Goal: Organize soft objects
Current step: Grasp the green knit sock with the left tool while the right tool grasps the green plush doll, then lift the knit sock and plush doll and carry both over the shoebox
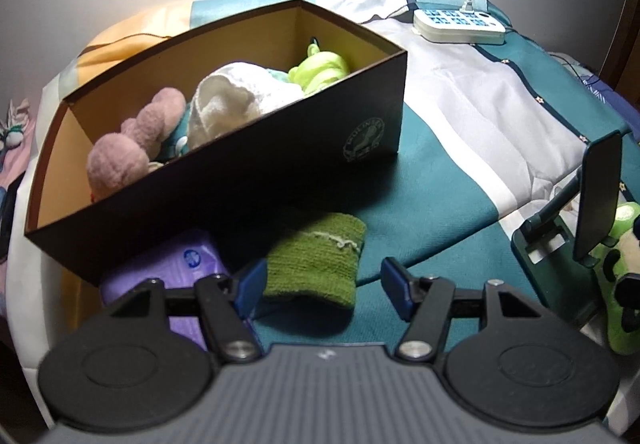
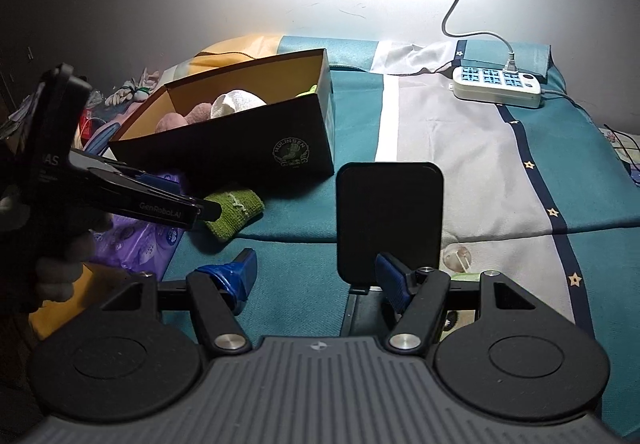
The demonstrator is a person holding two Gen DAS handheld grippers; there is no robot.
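A dark box [image 1: 248, 180] stands on the bed and holds a pink plush [image 1: 132, 148], a white cloth [image 1: 236, 96] and a lime-green plush [image 1: 320, 68]. A folded green cloth [image 1: 316, 264] lies in front of the box. My left gripper [image 1: 322, 286] is open, its jaws on either side of the cloth's near end, not closed on it. In the right wrist view the box [image 2: 240, 148], the green cloth [image 2: 236, 212] and the left gripper's fingertips [image 2: 208, 210] at the cloth show. My right gripper [image 2: 316, 278] is open and empty above the bedsheet.
A purple tissue pack [image 1: 188, 268] lies under the box's near corner. A black phone stand [image 2: 390, 220] is just ahead of the right gripper. A green-and-black plush [image 1: 624, 284] sits at the right edge. A white power strip [image 2: 496, 86] lies far right.
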